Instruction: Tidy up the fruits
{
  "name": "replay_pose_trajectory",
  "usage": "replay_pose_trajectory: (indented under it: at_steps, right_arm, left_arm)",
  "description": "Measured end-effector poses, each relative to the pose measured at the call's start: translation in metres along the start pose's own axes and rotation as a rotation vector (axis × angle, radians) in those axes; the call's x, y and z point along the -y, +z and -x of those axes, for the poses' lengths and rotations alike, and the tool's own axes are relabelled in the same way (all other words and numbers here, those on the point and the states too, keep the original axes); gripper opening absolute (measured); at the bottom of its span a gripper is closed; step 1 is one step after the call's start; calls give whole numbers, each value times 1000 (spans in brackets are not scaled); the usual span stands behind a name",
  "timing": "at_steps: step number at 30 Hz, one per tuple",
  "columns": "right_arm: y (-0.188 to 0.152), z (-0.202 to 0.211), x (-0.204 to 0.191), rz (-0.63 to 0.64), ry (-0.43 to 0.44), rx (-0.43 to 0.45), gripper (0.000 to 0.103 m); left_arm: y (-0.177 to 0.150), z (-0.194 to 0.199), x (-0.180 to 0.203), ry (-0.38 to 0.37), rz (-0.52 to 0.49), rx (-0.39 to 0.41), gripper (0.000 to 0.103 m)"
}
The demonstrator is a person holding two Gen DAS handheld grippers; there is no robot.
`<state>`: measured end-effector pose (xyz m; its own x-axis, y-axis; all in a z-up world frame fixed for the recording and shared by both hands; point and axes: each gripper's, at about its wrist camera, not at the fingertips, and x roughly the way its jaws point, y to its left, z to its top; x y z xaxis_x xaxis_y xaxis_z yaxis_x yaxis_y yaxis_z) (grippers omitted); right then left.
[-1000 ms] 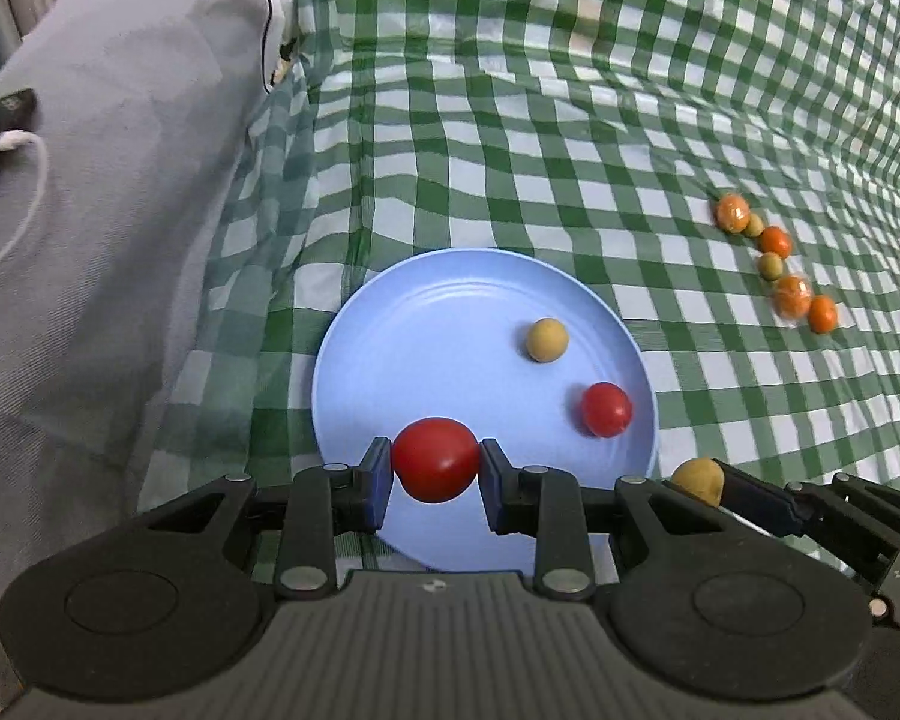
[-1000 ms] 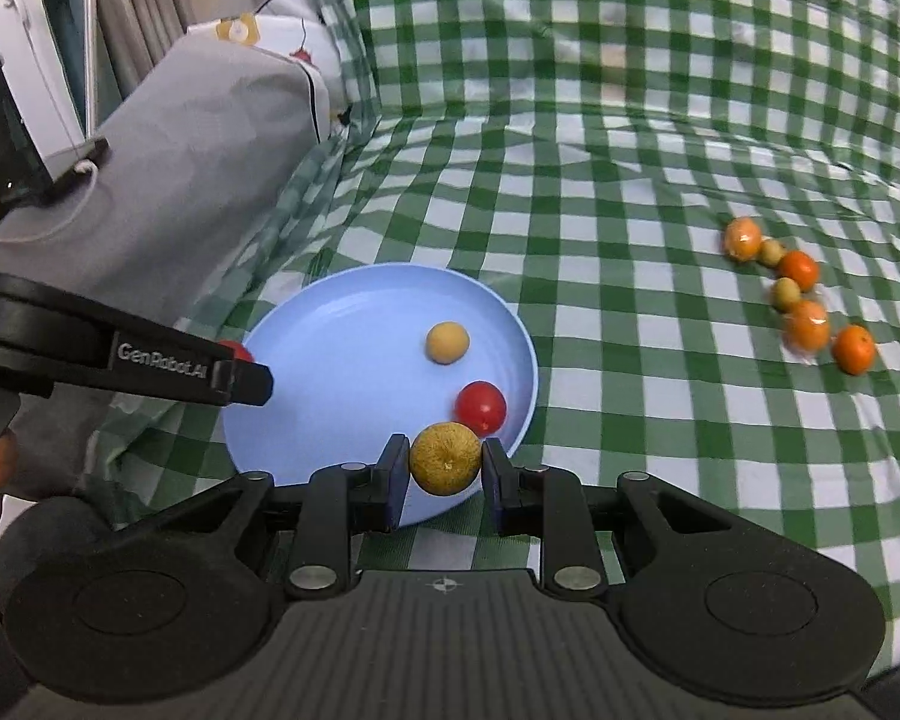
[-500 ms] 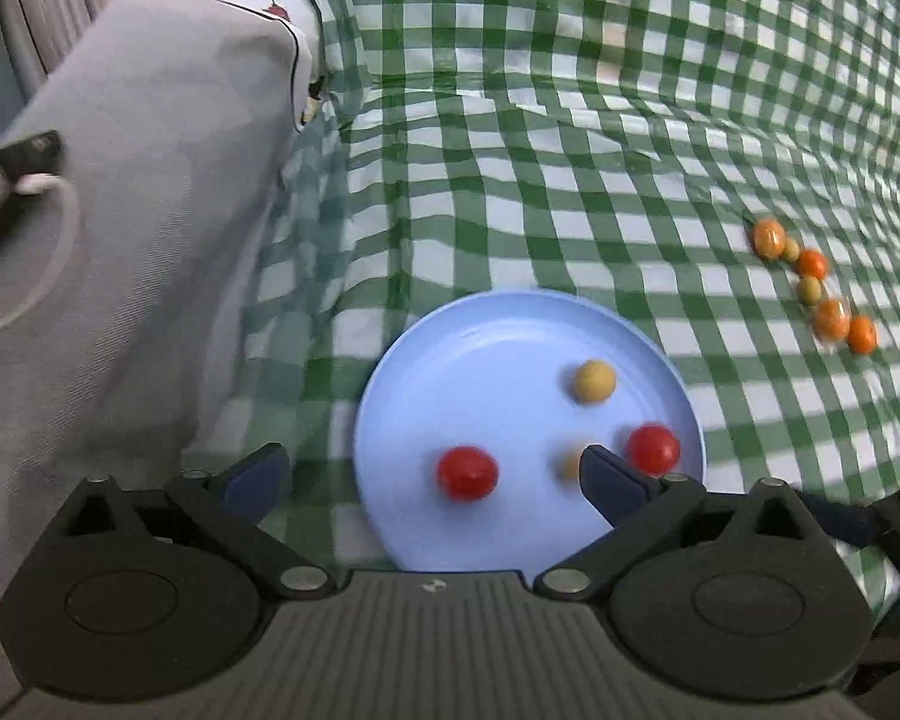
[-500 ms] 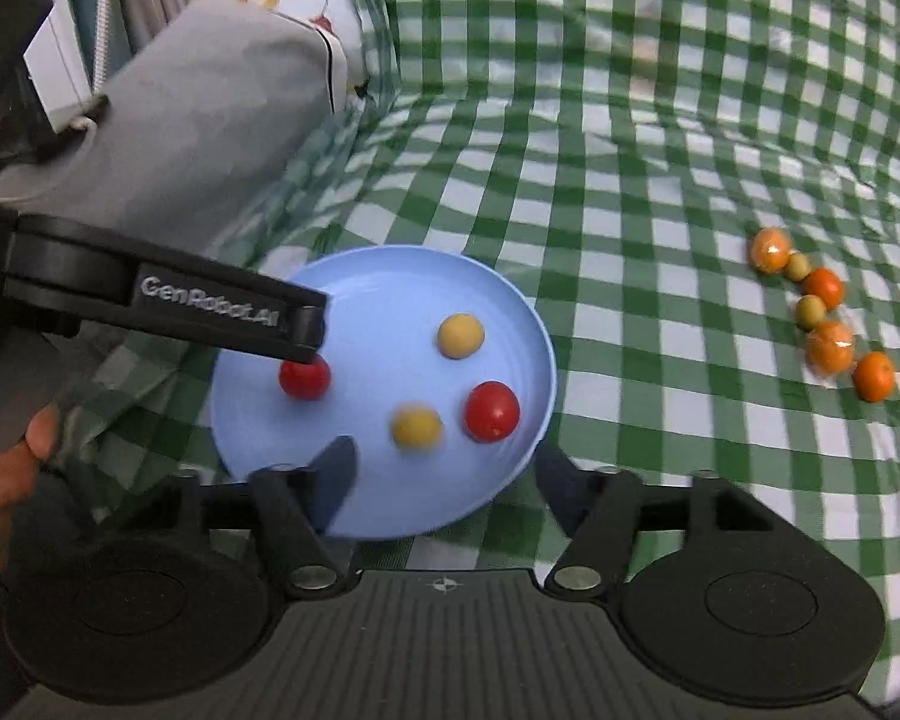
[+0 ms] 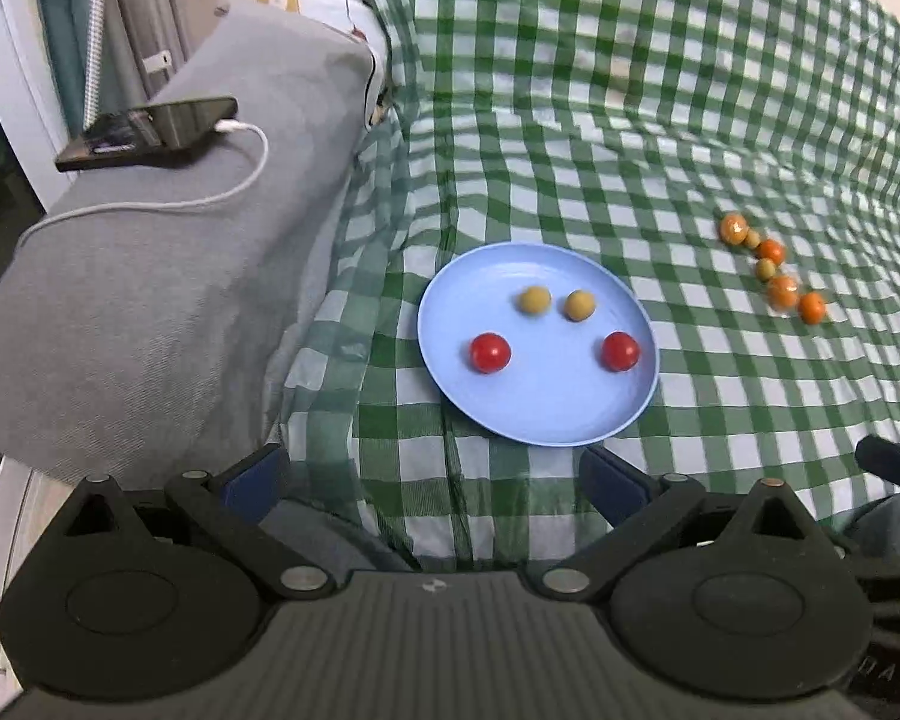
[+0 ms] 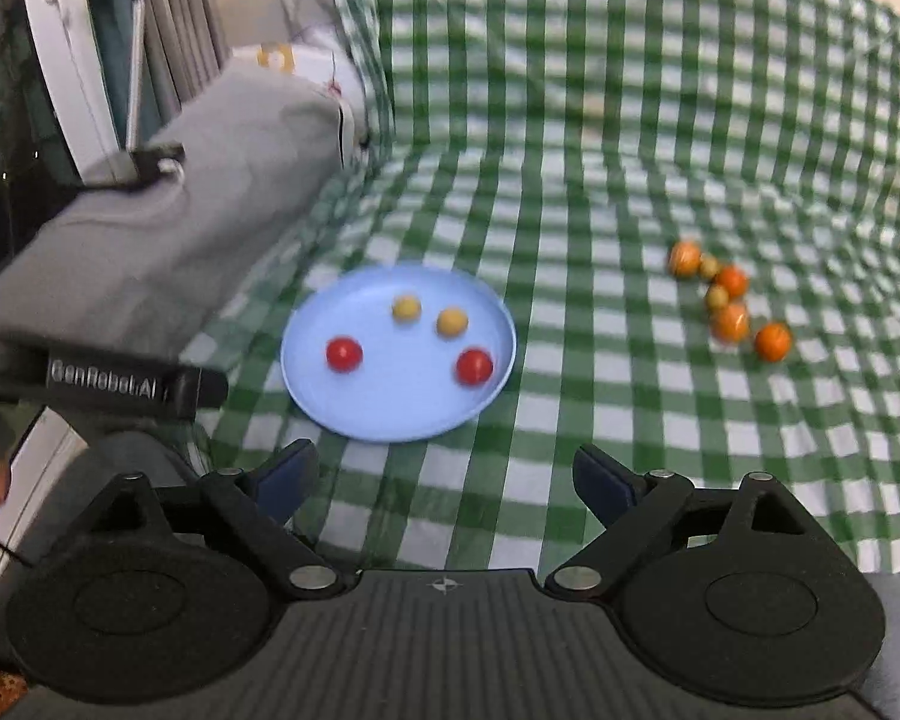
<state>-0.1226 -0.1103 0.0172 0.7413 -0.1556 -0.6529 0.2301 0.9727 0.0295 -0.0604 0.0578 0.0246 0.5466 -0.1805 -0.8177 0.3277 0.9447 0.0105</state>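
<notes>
1. A blue plate (image 5: 546, 414) lies on a green-checked cloth (image 5: 630, 138), which drapes what looks like a sofa.
2. Four fruits sit on the plate, none touching: two red tomatoes (image 5: 490, 352) (image 5: 620, 351) toward the near side and two yellow fruits (image 5: 534, 299) (image 5: 579, 305) side by side behind them.
3. To the right, well apart from the plate, a cluster of orange and small yellow-green fruits (image 5: 771, 267) lies in a short line on the cloth.
4. The left gripper (image 5: 432, 480) hangs short of the plate's near rim, jaws spread wide with nothing between them; they opened wide within the last second.
5. The right gripper (image 6: 444, 474) is likewise short of the plate, its jaws just now opening further, with only cloth showing between them.
6. In the right wrist view the left gripper's side, lettered "GenRobot.AI", reaches in from the left edge.
7. A grey armrest (image 5: 168, 276) left of the plate carries a dark phone (image 5: 150, 132) with a white cable (image 5: 234, 192) plugged in.
</notes>
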Motion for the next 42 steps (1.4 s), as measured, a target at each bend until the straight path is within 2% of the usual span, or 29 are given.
replay_pose_trajectory:
  at_steps: [8, 18, 28, 39, 42]
  right_arm:
    - [-5, 47, 7, -9, -23, 106, 93]
    - [-13, 75, 10, -20, -28, 173, 95]
    - [-16, 82, 10, -34, -20, 182, 95]
    - [-17, 77, 12, -57, -20, 156, 95]
    - [-16, 75, 14, -74, -25, 147, 95]
  left_arm:
    - [-5, 34, 4, -24, 20, 52, 103]
    - [-15, 56, 14, -52, -3, 68, 103]
    - [-17, 66, 12, -55, -6, 59, 103]
    - [-9, 67, 13, 10, -4, 47, 103]
    - [-1, 72, 12, 4, -2, 37, 103]
